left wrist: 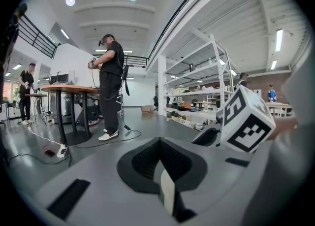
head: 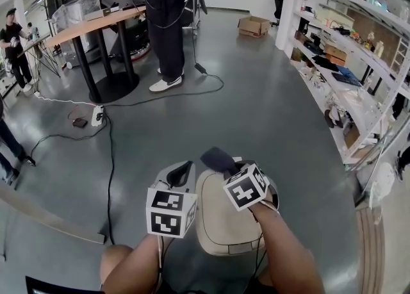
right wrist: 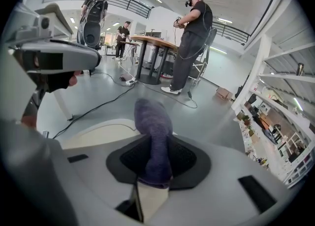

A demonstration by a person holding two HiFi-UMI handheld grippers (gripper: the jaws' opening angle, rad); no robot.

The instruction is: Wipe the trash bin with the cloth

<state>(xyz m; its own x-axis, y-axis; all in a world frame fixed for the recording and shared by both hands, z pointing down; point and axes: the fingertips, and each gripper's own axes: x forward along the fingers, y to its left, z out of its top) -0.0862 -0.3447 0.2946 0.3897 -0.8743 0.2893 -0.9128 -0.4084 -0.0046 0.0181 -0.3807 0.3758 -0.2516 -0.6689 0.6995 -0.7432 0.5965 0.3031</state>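
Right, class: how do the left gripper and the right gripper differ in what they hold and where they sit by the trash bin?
The right gripper is shut on the dark purple cloth. The left gripper is shut with nothing between its jaws. In the head view, the right gripper sits over the beige lid of the trash bin, while the left gripper sits beside the lid's left edge. Both point forward.

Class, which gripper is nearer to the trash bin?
Right. The right gripper, holding the cloth, is over the trash bin at its far edge; the left gripper is just beside its left edge.
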